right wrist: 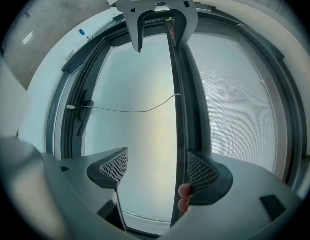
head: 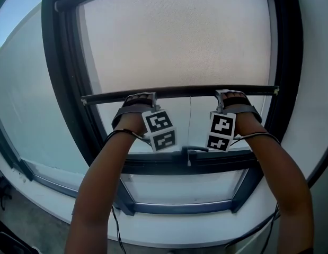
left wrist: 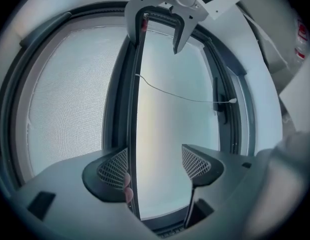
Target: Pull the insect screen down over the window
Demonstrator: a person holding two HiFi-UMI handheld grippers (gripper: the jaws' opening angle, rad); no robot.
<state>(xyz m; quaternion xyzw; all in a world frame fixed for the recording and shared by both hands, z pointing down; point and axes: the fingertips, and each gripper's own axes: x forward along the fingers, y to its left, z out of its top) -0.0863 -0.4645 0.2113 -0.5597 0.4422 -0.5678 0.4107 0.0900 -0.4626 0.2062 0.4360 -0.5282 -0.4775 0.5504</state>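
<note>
Since nothing was clamped, I judged a slip the main risk. My left hand-held gripper (left wrist: 155,166) stood wide open, one jaw laid against the screen's pull bar (head: 179,92) and nothing pinched. The insect screen (head: 179,36) hung partway down the window (head: 63,89), its bar well above the bottom rail (head: 190,160). My right hand-held gripper (right wrist: 157,170) mirrored it: open, one jaw on the bar. Uneven pulling could cock the bar in its tracks, or a jaw could slide off.

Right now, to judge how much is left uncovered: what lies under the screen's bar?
Bare glass and a thin cord hanging toward the lower frame. The mesh above hides whatever's outside.
</note>
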